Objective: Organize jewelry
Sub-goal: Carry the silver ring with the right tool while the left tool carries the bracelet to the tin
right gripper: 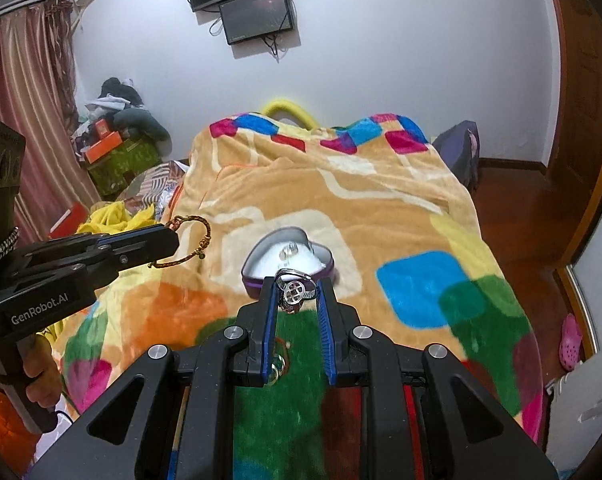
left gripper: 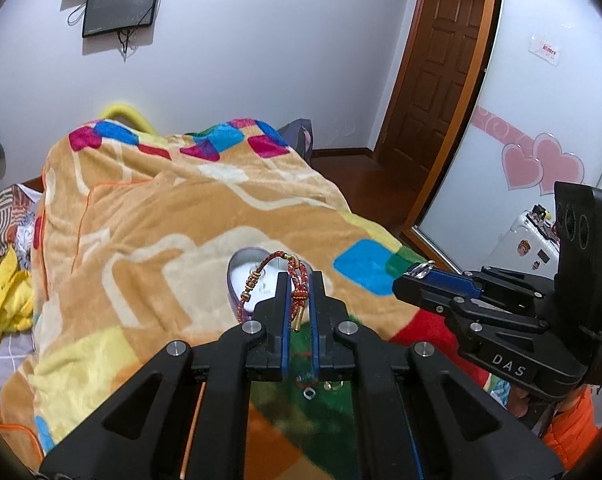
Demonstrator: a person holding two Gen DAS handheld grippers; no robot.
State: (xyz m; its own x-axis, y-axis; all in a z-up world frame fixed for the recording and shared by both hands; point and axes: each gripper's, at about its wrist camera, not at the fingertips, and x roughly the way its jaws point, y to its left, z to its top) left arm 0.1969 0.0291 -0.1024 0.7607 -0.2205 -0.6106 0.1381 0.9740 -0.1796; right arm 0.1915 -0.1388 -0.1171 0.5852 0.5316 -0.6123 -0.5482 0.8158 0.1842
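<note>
I am gripping a red braided cord bracelet (left gripper: 293, 280) in the left tongs (left gripper: 299, 286) and a silver openwork ring (right gripper: 295, 290) in the right tongs (right gripper: 297, 292); neither is yet in the heart-shaped tin box (right gripper: 287, 258).

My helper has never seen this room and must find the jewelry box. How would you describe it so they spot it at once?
Start at the bed's big orange patchwork blanket. On its near half lies an open heart-shaped tin, ahead of both grippers. It is the only hard container on the blanket: purple outer wall, silvery rim, white lining, with a small clear piece lying inside.
</note>
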